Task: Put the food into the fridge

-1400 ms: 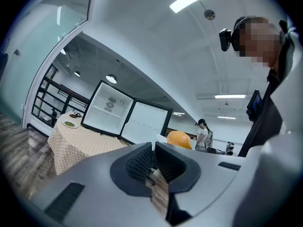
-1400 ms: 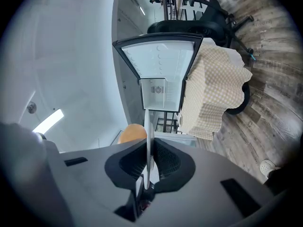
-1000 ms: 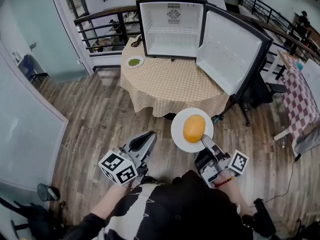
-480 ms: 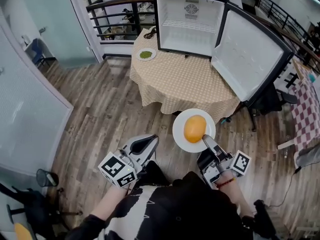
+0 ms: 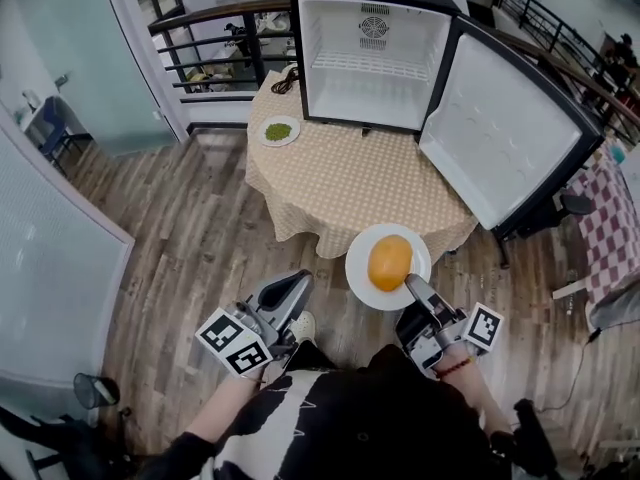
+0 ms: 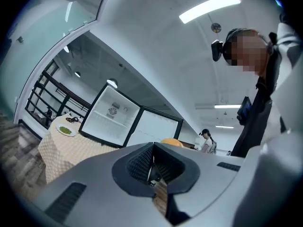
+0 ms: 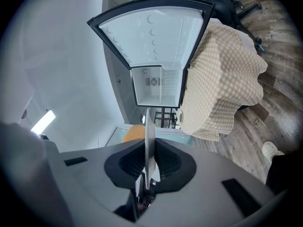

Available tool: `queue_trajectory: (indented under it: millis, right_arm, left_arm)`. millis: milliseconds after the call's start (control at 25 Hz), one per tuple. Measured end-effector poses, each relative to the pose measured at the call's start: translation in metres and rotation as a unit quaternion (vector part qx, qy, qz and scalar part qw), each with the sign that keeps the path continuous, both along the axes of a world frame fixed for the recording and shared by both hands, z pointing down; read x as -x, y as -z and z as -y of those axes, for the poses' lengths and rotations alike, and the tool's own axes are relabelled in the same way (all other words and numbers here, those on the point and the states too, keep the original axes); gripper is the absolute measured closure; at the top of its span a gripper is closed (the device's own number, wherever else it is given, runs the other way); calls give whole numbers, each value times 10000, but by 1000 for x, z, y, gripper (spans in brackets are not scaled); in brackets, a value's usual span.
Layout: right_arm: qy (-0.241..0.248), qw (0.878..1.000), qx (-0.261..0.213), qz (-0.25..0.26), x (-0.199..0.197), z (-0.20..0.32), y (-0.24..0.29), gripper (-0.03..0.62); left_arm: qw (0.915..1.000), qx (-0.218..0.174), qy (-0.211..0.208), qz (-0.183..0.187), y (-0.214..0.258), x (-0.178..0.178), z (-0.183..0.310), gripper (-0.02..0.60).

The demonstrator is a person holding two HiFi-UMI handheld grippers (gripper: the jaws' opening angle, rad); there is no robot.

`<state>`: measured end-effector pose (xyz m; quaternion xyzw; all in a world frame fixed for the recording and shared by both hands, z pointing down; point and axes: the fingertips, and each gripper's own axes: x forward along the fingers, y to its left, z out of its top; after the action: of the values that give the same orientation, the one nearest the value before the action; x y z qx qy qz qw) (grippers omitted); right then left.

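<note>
Care is needed: the round white plate [image 5: 361, 269] bearing the orange, rounded food [image 5: 389, 262] is pinched at its rim by the right gripper [image 5: 412, 286], well short of the open black fridge [image 5: 345, 93], and should be kept level. The left gripper [image 5: 299, 283] is closed on nothing.

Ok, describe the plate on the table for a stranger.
Find the round checked table with the open fridge on it. The plate lies left of the fridge, near the table's edge. It holds greens; the other plate carries an orange bun.
</note>
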<state>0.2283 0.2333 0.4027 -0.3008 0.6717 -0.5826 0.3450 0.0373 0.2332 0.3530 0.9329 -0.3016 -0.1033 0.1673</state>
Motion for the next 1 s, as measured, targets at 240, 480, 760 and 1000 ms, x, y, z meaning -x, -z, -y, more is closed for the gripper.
queue_trajectory:
  millis: [240, 480, 760, 1000]
  right_arm:
    - [-169, 9998, -68, -112, 13, 68, 14, 556]
    - [-368, 9991, -162, -122, 31, 130, 33, 556]
    - [-557, 9981, -246, -131, 61, 193, 39, 556]
    - [-657, 9974, -270, -138, 89, 232, 36, 556]
  left_arm:
    - [9994, -112, -318, -2, 15, 10, 79, 569]
    - [9989, -232, -393, 119, 32, 32, 151, 569]
    - [9977, -368, -499, 261, 37, 65, 211, 569]
    - [9975, -357, -538, 298, 31, 96, 249, 569]
